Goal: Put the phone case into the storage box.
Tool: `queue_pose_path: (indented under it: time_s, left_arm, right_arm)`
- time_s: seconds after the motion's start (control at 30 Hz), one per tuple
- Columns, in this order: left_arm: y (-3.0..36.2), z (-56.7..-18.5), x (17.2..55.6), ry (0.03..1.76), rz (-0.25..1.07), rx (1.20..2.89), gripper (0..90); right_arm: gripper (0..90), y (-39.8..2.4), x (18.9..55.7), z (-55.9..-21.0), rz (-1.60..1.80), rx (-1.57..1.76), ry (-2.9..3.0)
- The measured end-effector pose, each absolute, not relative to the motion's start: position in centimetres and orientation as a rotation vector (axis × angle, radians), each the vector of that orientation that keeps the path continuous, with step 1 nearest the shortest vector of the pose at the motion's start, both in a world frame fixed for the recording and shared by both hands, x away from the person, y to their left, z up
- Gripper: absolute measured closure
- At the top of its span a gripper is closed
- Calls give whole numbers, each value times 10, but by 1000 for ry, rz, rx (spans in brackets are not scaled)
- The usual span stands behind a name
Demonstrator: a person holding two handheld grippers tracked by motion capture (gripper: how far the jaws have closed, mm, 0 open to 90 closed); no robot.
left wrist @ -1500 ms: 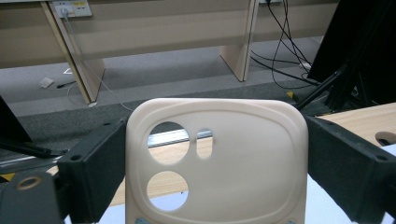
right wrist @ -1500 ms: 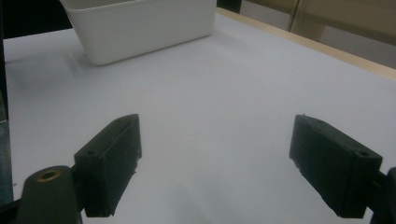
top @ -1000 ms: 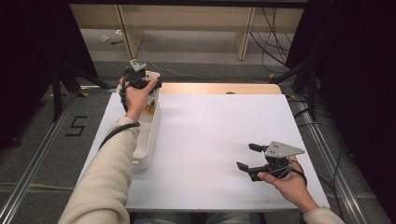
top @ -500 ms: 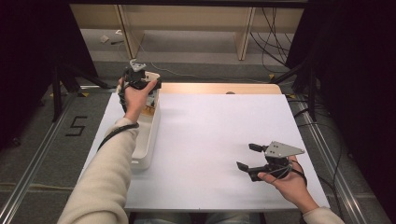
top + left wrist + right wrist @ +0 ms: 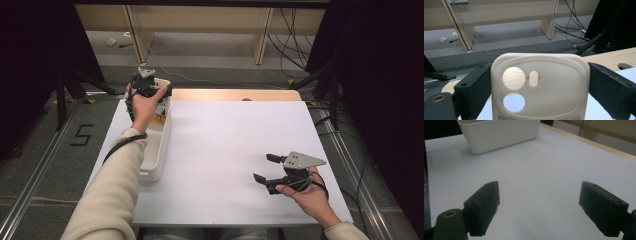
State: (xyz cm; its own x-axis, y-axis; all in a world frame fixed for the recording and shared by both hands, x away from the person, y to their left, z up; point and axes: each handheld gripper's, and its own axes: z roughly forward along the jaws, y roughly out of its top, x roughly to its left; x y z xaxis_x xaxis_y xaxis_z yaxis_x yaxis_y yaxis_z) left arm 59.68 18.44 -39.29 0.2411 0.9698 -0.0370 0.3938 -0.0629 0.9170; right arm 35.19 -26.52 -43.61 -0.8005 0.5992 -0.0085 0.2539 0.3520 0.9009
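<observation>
- Item in hand: a cream-coloured, soft-looking phone case with rounded corners, two round camera openings and a small oval slot. It stands upright between the jaws of the left gripper, clamped by its two side edges, back face toward that gripper's camera.
- Location: in the high view the left gripper is held above the far end of the long white plastic bin, which stands along the left edge of the white table mat. The case is therefore off the table, over the bin's far end.
- Step judged in hand: lifting the case out of the bin, to carry it over the open mat.
- Handling advice: the case looks flexible, so clamping pressure should stay moderate; too hard a squeeze would likely bow it, too light a one would let it slip. It should be raised straight up until its lower edge is above the bin's rim, then moved sideways, kept upright.
- Left gripper state: jaws closed onto the case, one pad against each side edge; the gap equals the case's width.
- Right gripper: rests low over the near right part of the mat, jaws spread wide, nothing between them; in its own view the pads frame bare mat, with the bin well beyond.
</observation>
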Motion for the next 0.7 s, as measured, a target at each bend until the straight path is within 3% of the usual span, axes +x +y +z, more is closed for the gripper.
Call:
queue_pose_path:
  time_s: [0.7]
  left_arm:
    - [188,-397,591,1302,791,1624,93]
  right_arm:
    - [178,-265,352,-436,1427,754,2284]
